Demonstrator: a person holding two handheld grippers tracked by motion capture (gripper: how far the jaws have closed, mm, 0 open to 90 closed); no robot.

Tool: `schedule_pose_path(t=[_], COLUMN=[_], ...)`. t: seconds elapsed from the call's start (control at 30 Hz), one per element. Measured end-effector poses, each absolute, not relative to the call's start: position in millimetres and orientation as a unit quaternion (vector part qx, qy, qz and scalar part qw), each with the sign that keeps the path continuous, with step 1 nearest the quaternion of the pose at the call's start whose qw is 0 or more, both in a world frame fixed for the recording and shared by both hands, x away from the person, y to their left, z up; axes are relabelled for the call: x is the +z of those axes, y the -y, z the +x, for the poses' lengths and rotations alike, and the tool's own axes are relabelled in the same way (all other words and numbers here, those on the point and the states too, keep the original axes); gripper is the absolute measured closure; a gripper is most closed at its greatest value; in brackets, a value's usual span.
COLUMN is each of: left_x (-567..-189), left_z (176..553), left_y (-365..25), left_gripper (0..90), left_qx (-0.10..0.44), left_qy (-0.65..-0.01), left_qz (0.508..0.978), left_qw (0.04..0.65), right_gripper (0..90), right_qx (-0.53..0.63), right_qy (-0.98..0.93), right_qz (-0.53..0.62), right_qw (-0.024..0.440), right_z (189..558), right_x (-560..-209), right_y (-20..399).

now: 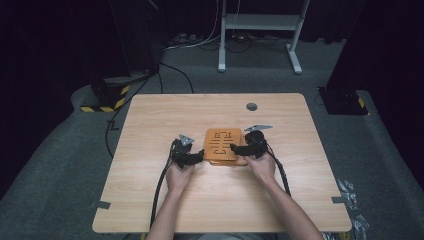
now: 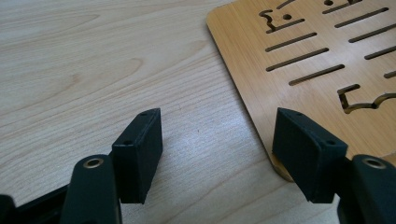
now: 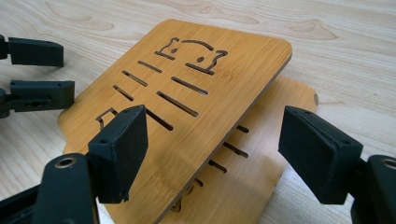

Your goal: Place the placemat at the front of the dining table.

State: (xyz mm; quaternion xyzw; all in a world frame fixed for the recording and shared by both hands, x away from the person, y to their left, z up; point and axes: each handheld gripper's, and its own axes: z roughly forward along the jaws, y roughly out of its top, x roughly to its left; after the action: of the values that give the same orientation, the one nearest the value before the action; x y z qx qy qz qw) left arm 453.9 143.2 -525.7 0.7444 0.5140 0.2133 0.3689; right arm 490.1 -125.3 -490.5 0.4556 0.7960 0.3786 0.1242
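Note:
Two bamboo boards with cut-out slots lie stacked at the middle of the wooden table [image 1: 215, 200]. The upper board [image 1: 222, 142] [image 3: 210, 60] sits askew on the lower board [image 3: 289, 102]. My left gripper [image 1: 200, 156] [image 2: 217, 121] is at the stack's left edge, jaws apart with bare table between them. Its one jaw hangs over the corner of a board [image 2: 317, 51]. My right gripper [image 1: 234, 148] [image 3: 217, 121] stands open at the right edge, one jaw above the upper board, the other out beyond its edge. Farther off, the left gripper [image 3: 67, 72] faces it.
A round grey grommet [image 1: 251, 106] sits in the table's far right part. Beyond the table stand a white metal frame [image 1: 260, 22] and a yellow-and-black striped base [image 1: 107, 97], with cables on the grey floor. Bare table lies on all sides of the boards.

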Motion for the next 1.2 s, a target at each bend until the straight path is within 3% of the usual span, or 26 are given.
schedule_pose_path(t=[1.2], left_x=[-526], left_z=[454], left_y=[-143], left_gripper=[32.1], left_qx=[0.211], left_qy=[-0.515], left_qz=[0.745], left_qw=[0.369], right_gripper=[25.5], right_qx=[0.392], right_qy=[-0.799], right_qz=[0.448], right_qw=[0.087], right_z=[492], right_x=[-502], right_y=[113])
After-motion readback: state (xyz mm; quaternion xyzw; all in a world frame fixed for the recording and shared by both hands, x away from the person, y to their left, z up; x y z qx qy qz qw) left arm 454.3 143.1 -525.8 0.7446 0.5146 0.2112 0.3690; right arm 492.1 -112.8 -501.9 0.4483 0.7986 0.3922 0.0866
